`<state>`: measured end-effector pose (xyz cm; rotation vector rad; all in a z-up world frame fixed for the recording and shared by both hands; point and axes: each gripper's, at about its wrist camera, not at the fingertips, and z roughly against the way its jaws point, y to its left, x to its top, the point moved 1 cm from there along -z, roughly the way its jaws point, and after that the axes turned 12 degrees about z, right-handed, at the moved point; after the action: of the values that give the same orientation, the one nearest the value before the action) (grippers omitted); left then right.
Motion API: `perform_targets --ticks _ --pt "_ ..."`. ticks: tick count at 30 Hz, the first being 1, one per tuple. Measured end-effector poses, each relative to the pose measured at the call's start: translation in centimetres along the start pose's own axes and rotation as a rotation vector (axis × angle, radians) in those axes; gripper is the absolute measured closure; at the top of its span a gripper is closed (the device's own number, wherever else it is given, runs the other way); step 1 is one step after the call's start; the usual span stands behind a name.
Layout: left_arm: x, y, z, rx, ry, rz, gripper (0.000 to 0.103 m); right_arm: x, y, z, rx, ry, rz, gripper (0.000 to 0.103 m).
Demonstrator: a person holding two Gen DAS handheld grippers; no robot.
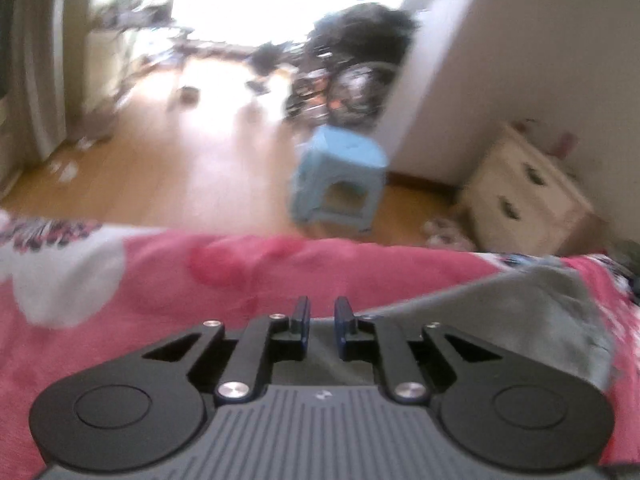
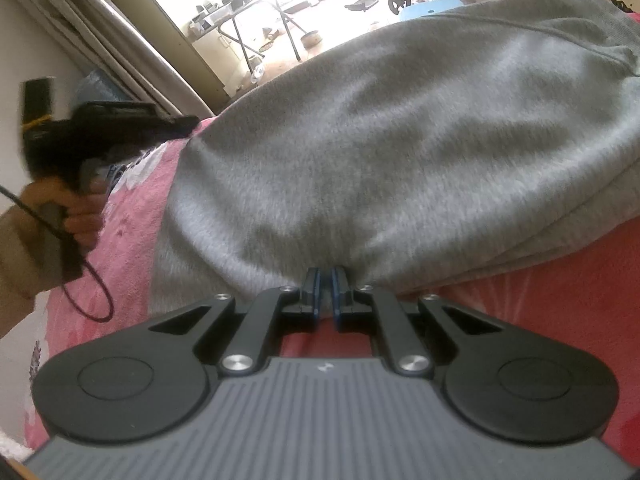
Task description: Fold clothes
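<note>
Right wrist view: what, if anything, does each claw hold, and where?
Right claw pinches the grey garment at its near edge. Left claw holds nothing.

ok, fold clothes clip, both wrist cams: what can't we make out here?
- Gray garment: type and full outline, cut off by the right wrist view's edge.
- Left wrist view: motion-blurred; only a corner of the garment shows.
- Right gripper: fingertips buried in the cloth edge.
- Bedspread: pattern smeared.

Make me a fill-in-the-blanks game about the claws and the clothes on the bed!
1. The right claw pinches the edge of a ____ garment.
2. The garment lies on a ____ blanket.
3. The left claw has ____ between its fingers.
4. The stool on the floor is light ____.

Missing words: grey; pink; nothing; blue
</note>
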<state>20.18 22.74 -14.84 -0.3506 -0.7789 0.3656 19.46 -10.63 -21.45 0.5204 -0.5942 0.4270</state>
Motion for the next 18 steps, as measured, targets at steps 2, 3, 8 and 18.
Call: perform_targets --ticks 2,3,8,18 --pt "-1.1 -1.6 1.4 -0.064 0.027 -0.066 0.089 0.0 0.0 0.0 0.0 -0.001 -0.002 0.1" --pt "-1.7 -2.4 1.8 -0.093 0.049 -0.097 0.089 0.0 0.0 0.0 0.0 -0.001 -0.001 0.1" --pt "-6.2 -4.9 -0.9 -0.078 0.21 -0.224 0.085 0.0 0.0 0.0 -0.004 -0.001 0.001 0.1" --pt "-5.6 -6.2 -4.2 -0.016 0.159 -0.223 0.09 -0.2 0.2 0.1 -0.006 -0.002 0.002 0.1"
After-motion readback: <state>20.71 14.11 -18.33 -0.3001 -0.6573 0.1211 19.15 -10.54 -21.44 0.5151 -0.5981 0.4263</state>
